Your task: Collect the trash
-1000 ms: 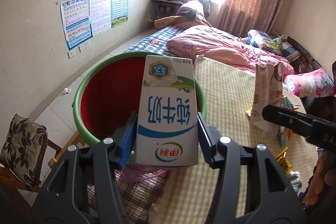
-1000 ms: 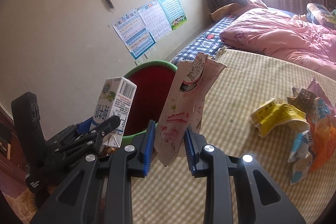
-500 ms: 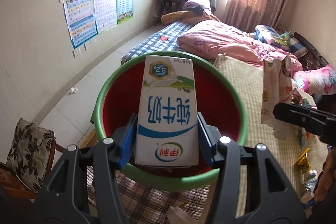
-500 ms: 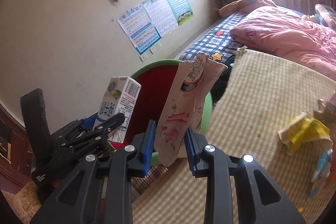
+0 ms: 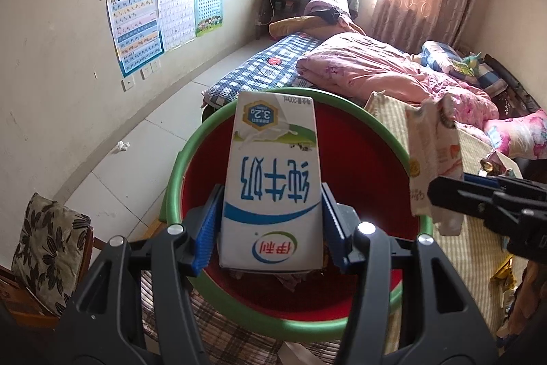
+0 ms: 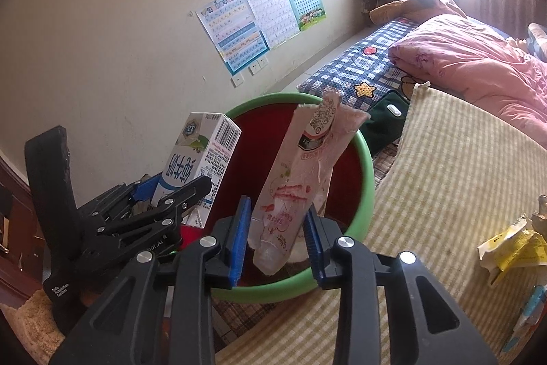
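My left gripper (image 5: 270, 225) is shut on a white and blue milk carton (image 5: 271, 184), held upside down above the red bin with a green rim (image 5: 307, 329). The carton also shows in the right wrist view (image 6: 201, 156). My right gripper (image 6: 278, 228) has its jaws spread wider than the pale pink snack wrapper (image 6: 301, 173) standing between them, over the bin (image 6: 367, 190). That wrapper shows at the right in the left wrist view (image 5: 432, 160). The bin's floor holds some scraps, mostly hidden by the carton.
More trash, a yellow wrapper (image 6: 512, 245) among it, lies on the striped mat (image 6: 444, 194) at the right. A pink quilt (image 5: 376, 71) covers the bed behind. A cushioned chair (image 5: 44, 255) stands at the left, near the wall with posters (image 5: 164, 16).
Both grippers have moved left over the bin with their items. The right gripper's jaws have spread apart around the wrapper. The left gripper still clamps the carton.
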The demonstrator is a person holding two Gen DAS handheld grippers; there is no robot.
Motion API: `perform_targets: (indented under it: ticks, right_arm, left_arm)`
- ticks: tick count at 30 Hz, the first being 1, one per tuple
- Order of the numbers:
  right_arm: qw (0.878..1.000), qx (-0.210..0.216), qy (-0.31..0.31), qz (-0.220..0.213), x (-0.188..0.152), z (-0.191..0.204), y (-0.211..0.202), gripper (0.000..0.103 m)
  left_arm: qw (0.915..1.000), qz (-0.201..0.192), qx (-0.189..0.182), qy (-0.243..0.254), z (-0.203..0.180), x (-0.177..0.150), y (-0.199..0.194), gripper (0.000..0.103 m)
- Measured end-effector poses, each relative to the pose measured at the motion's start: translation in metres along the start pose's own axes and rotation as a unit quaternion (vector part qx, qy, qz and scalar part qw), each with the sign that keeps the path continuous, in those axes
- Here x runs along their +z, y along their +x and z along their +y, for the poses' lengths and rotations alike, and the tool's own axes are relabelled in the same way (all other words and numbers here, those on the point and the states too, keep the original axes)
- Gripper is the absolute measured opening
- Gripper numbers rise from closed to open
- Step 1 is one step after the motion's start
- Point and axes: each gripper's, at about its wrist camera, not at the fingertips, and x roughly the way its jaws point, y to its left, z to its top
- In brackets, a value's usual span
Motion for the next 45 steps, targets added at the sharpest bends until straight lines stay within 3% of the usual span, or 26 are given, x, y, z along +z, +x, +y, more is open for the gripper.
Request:
perform_targets:
  ticks: [3,13,18,25,29,31,36,42,44,45]
  right_arm:
    - [1.000,0.002,0.005,-0.003,0.002,-0.001,0.000,0.049]
    - [1.000,-0.008,0.020,-0.023,-0.014,-0.003,-0.030,0.053]
    - [0.997,-0.048,0.047,-0.040,-0.036,-0.027,-0.064,0.055]
    - [0.984,-0.141,0.103,-0.047,-0.070,-0.097,-0.113,0.057]
    - [0.974,-0.189,0.111,-0.051,-0.083,-0.144,-0.138,0.058]
    - [0.971,-0.199,0.119,-0.051,-0.089,-0.169,-0.147,0.058]
    - [0.969,-0.212,0.118,-0.041,-0.089,-0.219,-0.152,0.058]
    - [0.974,-0.207,0.090,0.008,-0.083,-0.251,-0.130,0.070]
    - [0.975,-0.210,0.072,0.006,-0.084,-0.251,-0.130,0.062]
    - [0.977,-0.202,0.070,0.007,-0.085,-0.249,-0.131,0.042]
  left_arm:
    - [0.9999,-0.004,0.009,0.008,-0.002,0.002,0.002,0.069]
    - [0.9991,-0.017,0.004,0.038,-0.022,-0.007,-0.008,0.072]
    - [0.9969,-0.020,-0.031,0.070,-0.056,-0.018,-0.016,0.074]
    - [0.9918,0.009,-0.087,0.093,-0.108,-0.040,-0.023,0.076]
    - [0.9918,0.021,-0.089,0.090,-0.130,-0.057,-0.025,0.077]
    - [0.9916,0.040,-0.093,0.081,-0.142,-0.063,-0.028,0.077]
    - [0.9925,0.036,-0.085,0.080,-0.168,-0.070,-0.043,0.077]
    - [0.9902,0.044,-0.105,0.080,-0.196,-0.077,-0.051,0.077]
    - [0.9887,0.050,-0.115,0.082,-0.207,-0.082,-0.053,0.077]
    - [0.9879,0.053,-0.120,0.083,-0.212,-0.084,-0.053,0.077]
